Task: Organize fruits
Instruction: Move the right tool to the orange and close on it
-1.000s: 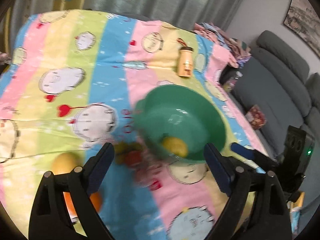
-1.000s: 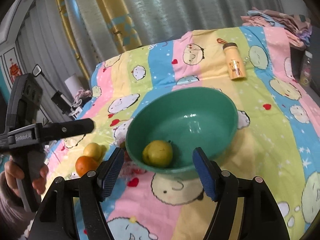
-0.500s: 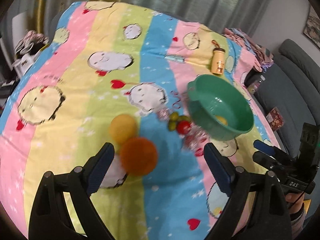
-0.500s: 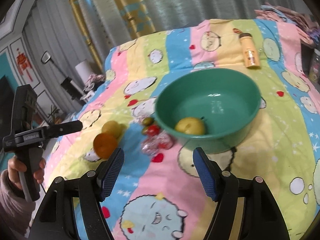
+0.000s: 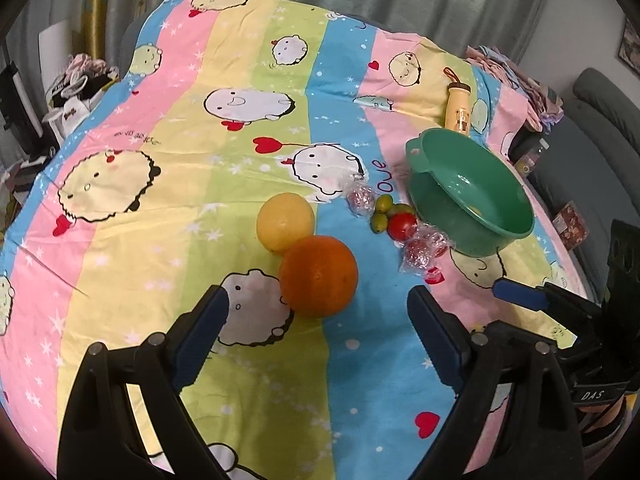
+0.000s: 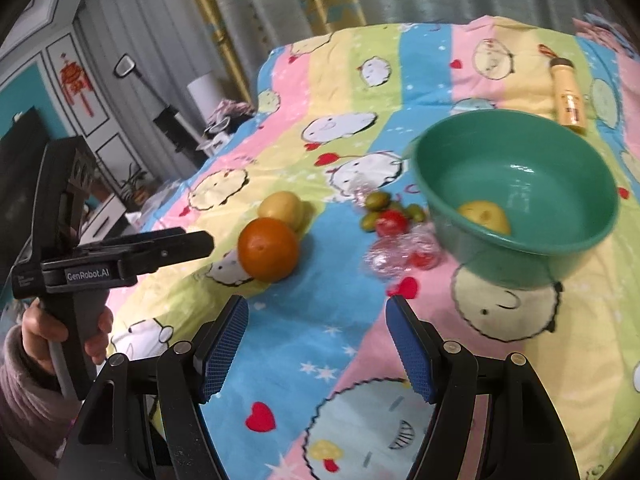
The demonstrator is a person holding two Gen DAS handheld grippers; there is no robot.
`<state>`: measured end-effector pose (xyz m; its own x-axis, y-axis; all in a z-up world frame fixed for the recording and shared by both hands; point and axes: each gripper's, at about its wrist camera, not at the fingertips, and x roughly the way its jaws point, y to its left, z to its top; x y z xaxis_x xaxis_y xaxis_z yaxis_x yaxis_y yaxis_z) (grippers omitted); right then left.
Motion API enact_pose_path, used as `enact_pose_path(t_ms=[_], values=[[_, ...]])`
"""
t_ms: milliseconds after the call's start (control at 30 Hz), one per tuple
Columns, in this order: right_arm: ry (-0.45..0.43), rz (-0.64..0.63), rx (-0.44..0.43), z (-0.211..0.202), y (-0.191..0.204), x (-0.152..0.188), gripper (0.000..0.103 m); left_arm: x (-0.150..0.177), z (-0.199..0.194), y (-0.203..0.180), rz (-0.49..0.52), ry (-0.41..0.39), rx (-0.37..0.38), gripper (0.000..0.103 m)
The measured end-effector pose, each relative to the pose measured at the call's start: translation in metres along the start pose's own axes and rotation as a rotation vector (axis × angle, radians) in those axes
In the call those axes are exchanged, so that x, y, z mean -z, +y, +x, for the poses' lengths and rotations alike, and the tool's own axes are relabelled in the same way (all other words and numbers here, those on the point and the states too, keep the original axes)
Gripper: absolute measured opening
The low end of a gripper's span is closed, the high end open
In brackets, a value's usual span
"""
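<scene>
- Left tongs are held apart, nothing clamped; the orange is seen just ahead of the gap, between the two tips, not touched.
- A yellow fruit is seen just behind the orange, touching it or nearly so.
- Right tongs are also held apart and empty, over the striped cartoon-print cloth that covers the bench.
- From the right wrist view, the orange is placed ahead and left of the right tongs, well clear of the tips.
- Left tongs are seen from the side in that view, tips just left of the orange; the handle is gripped by a hand in a pinkish sleeve.
- A cluster of small green fruits and a red tomato is placed between the orange and the green bowl, with clear-wrapped red pieces beside it.
- The bowl is set right of the fruits; one yellow fruit is seen inside it.
- A yellow bottle is laid on the cloth behind the bowl.
- Right tongs are visible at the right edge of the left view.
</scene>
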<state>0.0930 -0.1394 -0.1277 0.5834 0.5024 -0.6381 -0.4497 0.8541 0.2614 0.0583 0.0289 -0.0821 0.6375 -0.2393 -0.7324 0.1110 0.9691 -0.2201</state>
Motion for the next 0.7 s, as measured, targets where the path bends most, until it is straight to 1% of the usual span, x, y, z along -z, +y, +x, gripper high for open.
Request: enact_pose_path(t_ms=[267,700], values=[[0.037,-0.036,-0.024,0.026,0.013,-0.008,0.072,-0.001,0.008,0.003,0.031,-0.004,-0.005,0.091],[0.087,-0.068,-0.059,0.065,0.025,-0.017,0.072,-0.002,0.028,0.013,0.006,0.03,0.025,0.091]])
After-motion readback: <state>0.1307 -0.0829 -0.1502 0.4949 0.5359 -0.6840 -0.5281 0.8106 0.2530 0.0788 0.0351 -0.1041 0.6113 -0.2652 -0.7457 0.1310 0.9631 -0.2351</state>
